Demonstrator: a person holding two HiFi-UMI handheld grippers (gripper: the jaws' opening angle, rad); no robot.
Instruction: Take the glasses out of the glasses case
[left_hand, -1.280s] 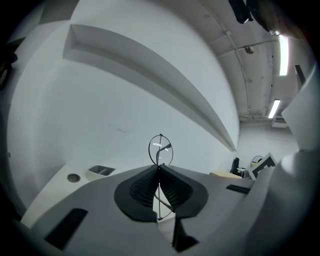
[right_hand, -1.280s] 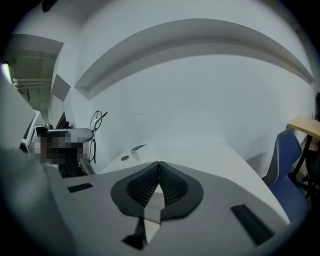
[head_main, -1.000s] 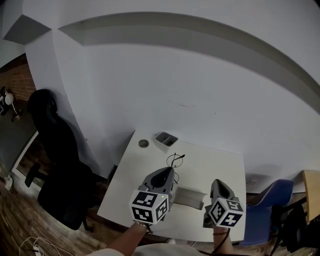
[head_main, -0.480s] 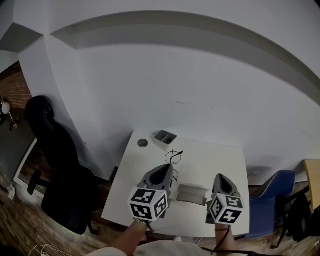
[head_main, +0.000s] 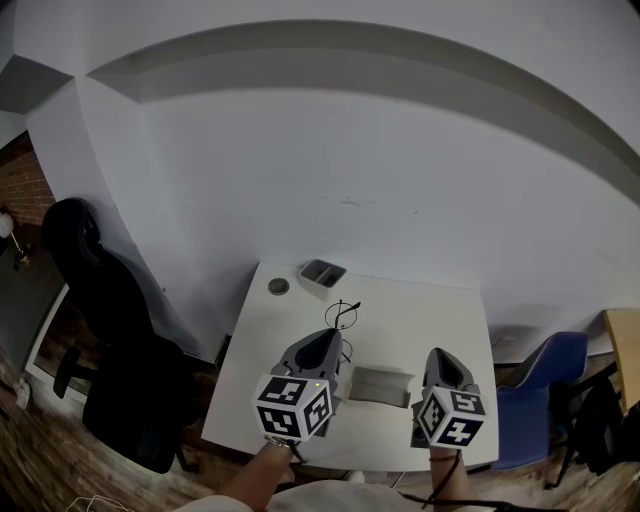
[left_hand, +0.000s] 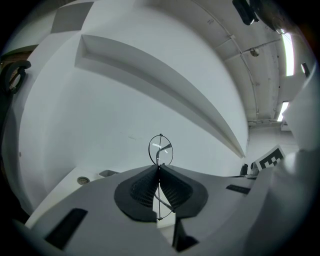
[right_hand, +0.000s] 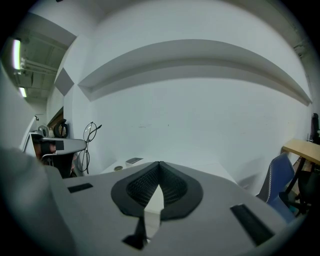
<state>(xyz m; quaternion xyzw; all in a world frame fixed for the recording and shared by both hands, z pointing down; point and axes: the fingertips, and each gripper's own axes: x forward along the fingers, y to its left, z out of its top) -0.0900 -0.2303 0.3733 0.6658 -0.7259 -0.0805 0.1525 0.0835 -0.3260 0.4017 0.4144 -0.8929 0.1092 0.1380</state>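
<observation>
Glasses (head_main: 343, 315) of thin dark wire, with round lenses, stand upright in the air over the middle of the white tabletop (head_main: 440, 310), clear of their case. The left hand-held gripper (head_main: 335, 337) is clenched on them: in the left gripper view its two ribbed black pads meet on a fine strand of the frame, and one round lens (left_hand: 160, 150) rises just above the tips (left_hand: 159, 167). The right hand-held gripper (head_main: 437, 356) has its jaws pressed together with nothing between them; in its own view the pads (right_hand: 159, 165) touch at the tips, and the glasses (right_hand: 90, 131) show off to its left.

One glasses case (head_main: 378, 388), a pale boxy shell lying open, sits near the tabletop's near edge, between the two grey moulded grippers. Each gripper carries one cube with black-and-white square markers.

Near the far left corner sit one small grey rectangular tray (head_main: 322, 272) and one small round disc (head_main: 278, 286).

Two chairs stand off the tabletop: a black padded office chair (head_main: 105, 320) by the left edge and a blue one (head_main: 545, 395) by the right.
</observation>
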